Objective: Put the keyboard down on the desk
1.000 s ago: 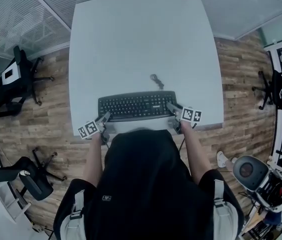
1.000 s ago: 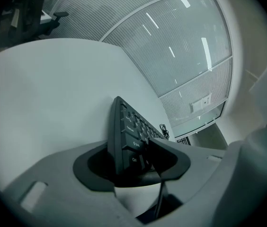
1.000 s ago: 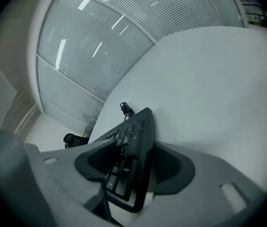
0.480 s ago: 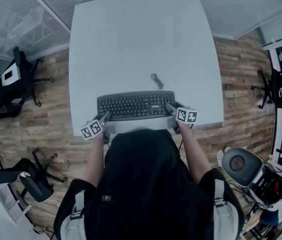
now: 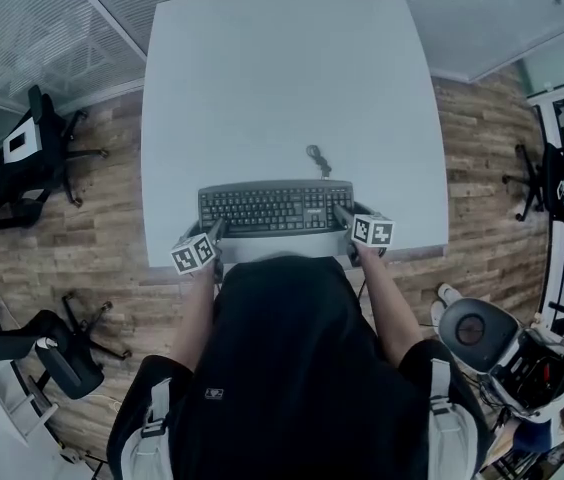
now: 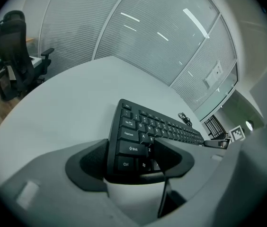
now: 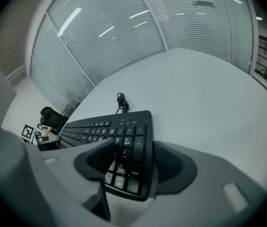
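Note:
A black keyboard (image 5: 275, 208) lies flat on the white desk (image 5: 282, 78), close to its near edge, with its coiled cable (image 5: 314, 158) behind it. My left gripper (image 5: 214, 234) straddles the keyboard's left end (image 6: 132, 135). Its jaws are opening, with one finger over the keys and the other beside the edge. My right gripper (image 5: 343, 215) straddles the right end (image 7: 133, 145). It is open, and a pale gap shows between the keyboard's edge and the outer pad (image 7: 171, 162). In the gripper views the left gripper (image 6: 131, 156) and the right gripper (image 7: 133, 163) each have the keyboard between their fingers.
The person's black top hides the desk's near edge. Office chairs stand on the wooden floor at left (image 5: 32, 153), lower left (image 5: 57, 353) and right (image 5: 557, 183). A glass wall with blinds (image 6: 138, 37) runs behind the desk.
The left gripper's marker cube has shifted a little right, nearer the keyboard's left end. The keyboard sits slightly farther from the edge. The right gripper has barely moved.

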### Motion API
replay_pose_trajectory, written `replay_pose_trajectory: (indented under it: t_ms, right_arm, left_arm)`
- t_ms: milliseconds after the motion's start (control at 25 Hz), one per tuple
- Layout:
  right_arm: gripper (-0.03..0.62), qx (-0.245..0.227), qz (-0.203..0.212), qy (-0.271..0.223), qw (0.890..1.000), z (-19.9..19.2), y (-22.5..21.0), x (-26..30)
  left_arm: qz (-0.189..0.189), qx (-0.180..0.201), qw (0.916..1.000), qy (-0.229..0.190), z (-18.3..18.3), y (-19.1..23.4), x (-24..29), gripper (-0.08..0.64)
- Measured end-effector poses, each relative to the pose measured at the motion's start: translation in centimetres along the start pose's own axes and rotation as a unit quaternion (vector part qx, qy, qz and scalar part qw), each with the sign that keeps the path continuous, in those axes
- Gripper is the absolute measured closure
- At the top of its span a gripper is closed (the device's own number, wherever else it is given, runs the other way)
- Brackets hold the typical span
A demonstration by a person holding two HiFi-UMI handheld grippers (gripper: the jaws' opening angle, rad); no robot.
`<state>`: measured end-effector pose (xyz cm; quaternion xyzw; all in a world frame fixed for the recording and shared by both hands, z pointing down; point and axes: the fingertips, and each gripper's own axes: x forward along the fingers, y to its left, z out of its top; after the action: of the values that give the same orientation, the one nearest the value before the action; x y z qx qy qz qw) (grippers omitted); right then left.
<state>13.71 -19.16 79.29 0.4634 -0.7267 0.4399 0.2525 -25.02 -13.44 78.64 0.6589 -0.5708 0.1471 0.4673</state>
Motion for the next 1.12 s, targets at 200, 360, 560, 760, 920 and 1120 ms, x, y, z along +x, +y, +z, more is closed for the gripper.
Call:
replay_pose_trajectory:
  t_ms: [200, 360, 560, 760, 920, 1120]
  right_arm:
    - [0.334, -0.015, -0.015, 0.007, 1.0, -0.2, 0.0, 0.0]
    - [0.334, -0.031, -0.026, 0.016, 0.999, -0.4, -0.1, 0.0]
    - [0.334, -0.037, -0.03, 0.019, 0.999, -0.4, -0.4, -0.1]
    - [0.334, -0.04, -0.025, 0.014, 0.999, -0.4, -0.3, -0.2]
    - [0.334, -0.083, -0.021, -0.007, 0.996, 0.5, -0.4, -0.7]
    - [0.351, -0.16, -0.001, -0.048, 0.986, 2.0, 0.4, -2.5]
  left_arm:
    - [0.022, 0.03, 0.9993, 0.008, -0.2, 0.2, 0.2, 0.264]
    - [0.046, 0.059, 0.9972, 0.012, -0.2, 0.2, 0.3, 0.259]
    - [0.083, 0.145, 0.9859, 0.005, 0.5, -0.5, 0.0, 0.259]
    - [0.066, 0.152, 0.9861, 0.0, 0.5, -0.5, 0.0, 0.259]
    - [0.062, 0.157, 0.9852, -0.025, 1.2, -0.7, -0.4, 0.259]
    - [0.022, 0.191, 0.98, -0.05, 2.8, -2.7, -1.4, 0.275]
